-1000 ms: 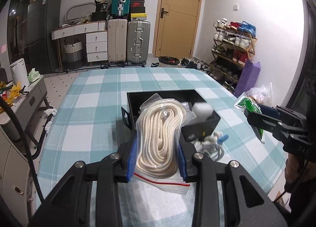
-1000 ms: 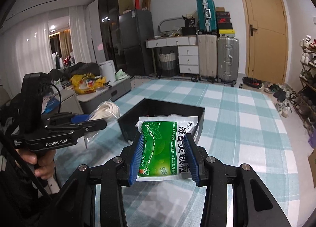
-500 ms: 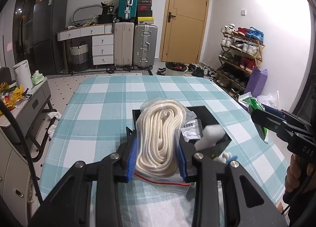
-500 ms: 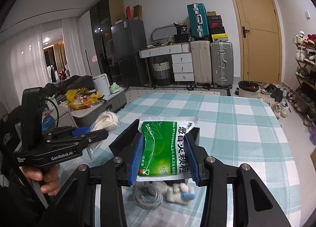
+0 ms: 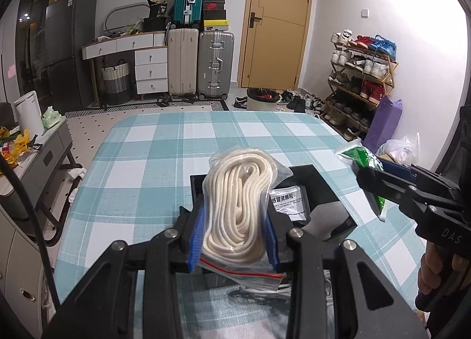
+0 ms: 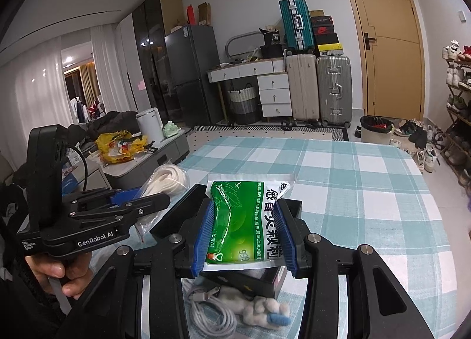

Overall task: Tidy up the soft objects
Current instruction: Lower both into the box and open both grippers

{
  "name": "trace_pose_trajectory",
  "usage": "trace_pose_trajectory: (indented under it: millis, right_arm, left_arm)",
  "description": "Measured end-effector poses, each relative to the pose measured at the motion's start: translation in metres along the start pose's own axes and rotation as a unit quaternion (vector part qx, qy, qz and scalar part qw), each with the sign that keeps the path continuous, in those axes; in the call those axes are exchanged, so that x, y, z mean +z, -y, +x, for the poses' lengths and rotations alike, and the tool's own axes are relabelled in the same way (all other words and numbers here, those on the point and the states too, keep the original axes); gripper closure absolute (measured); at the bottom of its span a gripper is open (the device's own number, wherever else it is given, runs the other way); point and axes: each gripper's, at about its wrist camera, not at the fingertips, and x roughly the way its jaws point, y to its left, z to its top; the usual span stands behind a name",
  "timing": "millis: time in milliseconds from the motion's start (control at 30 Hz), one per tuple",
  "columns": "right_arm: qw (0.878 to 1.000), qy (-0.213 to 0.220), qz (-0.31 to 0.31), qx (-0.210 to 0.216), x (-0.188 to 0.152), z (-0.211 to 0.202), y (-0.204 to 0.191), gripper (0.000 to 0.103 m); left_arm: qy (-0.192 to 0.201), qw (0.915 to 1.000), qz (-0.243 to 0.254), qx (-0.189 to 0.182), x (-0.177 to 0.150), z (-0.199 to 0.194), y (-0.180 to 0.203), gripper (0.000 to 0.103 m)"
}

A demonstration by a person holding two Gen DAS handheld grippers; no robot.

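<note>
Left gripper [image 5: 234, 236]: clamped on the rope bag [image 5: 240, 209], blue pads pressing both sides, the zip end hanging toward the camera.
Rope bag: a clear zip bag of coiled white rope, held up off the cloth, in line with the black box [image 5: 321, 191] in the left view; whether it hangs right over it I cannot tell.
Right gripper [image 6: 244, 239]: closed on the green packet [image 6: 247, 221], pads squeezing its lower half.
Green packet: upright between the fingers, white top edge sticking up, held above the near end of the box.
Box: black, open on top, sitting on the checked tablecloth [image 5: 153, 168]; a white sachet [image 5: 290, 203] with printed text lies inside.
Below the right gripper: a grey cable [image 6: 212, 309] in loose loops and a fluffy white toy [image 6: 262, 311] with a blue bit, both on the cloth just beside the box's near wall.
Side by side: each gripper shows at the edge of the other's view, the two near each other and not touching.
Hands: the person's fingers [image 6: 56, 274] wrap the left handle.
</note>
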Motion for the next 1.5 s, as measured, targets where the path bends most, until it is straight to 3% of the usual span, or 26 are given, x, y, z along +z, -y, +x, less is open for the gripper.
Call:
trace_pose_trajectory:
  millis: [700, 1067, 1133, 1233, 1300, 1433, 1500]
  right_arm:
    - [0.999, -0.05, -0.018, -0.004, 0.0, 0.068, 0.013, 0.061]
    - [0.997, -0.071, -0.021, 0.003, -0.003, 0.084, 0.015, 0.06]
    - [0.997, -0.067, -0.021, 0.013, -0.003, 0.08, 0.014, 0.055]
    - [0.998, -0.048, -0.019, 0.022, -0.002, 0.068, 0.014, 0.034]
    - [0.999, -0.038, -0.018, 0.009, -0.001, 0.059, 0.017, 0.027]
    - [0.999, -0.036, -0.009, -0.006, -0.003, 0.041, 0.023, 0.013]
    - [0.999, -0.031, 0.002, -0.015, -0.006, 0.029, 0.028, 0.004]
  left_arm:
    - [-0.034, 0.9989, 0.031, 0.009, 0.0, 0.05, 0.014, 0.069]
    - [-0.059, 0.9977, 0.032, 0.005, -0.012, 0.063, 0.015, 0.069]
    - [-0.061, 0.9977, 0.029, 0.001, -0.011, 0.061, 0.014, 0.066]
    - [-0.064, 0.9976, 0.025, -0.007, -0.011, 0.057, 0.013, 0.062]
    - [-0.062, 0.9978, 0.024, -0.007, -0.012, 0.051, 0.013, 0.051]
    - [-0.056, 0.9981, 0.024, 0.001, -0.013, 0.037, 0.011, 0.043]
    - [-0.053, 0.9982, 0.026, -0.009, -0.015, 0.03, 0.01, 0.034]
